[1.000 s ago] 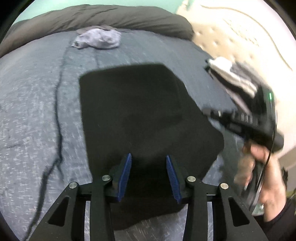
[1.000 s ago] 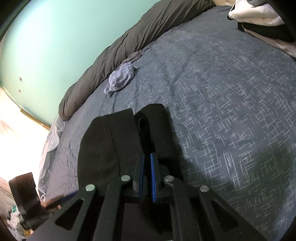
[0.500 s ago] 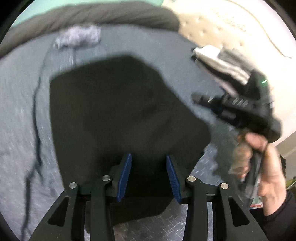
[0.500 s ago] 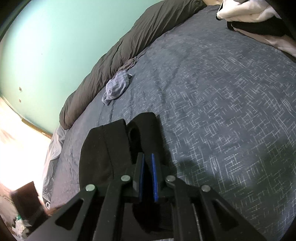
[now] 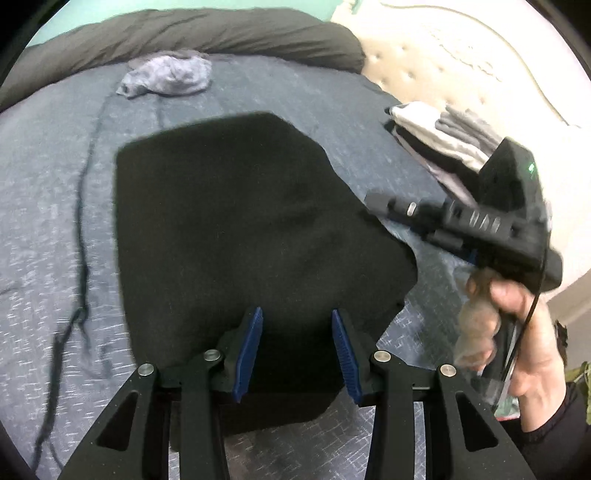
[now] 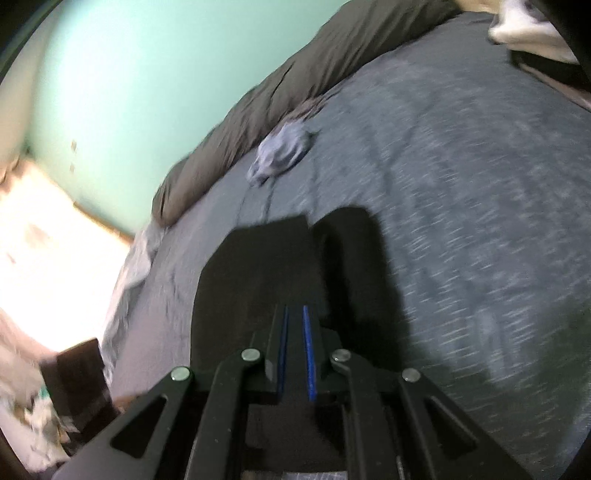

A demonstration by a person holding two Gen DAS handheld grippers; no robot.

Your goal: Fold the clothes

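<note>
Lying flat on bed [image 5: 55,177], black garment [image 5: 236,221] under left claw [image 5: 297,350].

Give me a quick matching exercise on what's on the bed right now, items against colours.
Things:
1. garment under the left gripper
2. crumpled cloth near the rolled duvet
3. top item of the folded pile
4. bedspread

Colours:
A. white
B. black
C. blue-grey
D. pale lavender

Pairs: 1-B, 2-D, 3-A, 4-C

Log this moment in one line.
left tongs: open over black garment | right tongs: near shut at its edge, grip unclear
</note>
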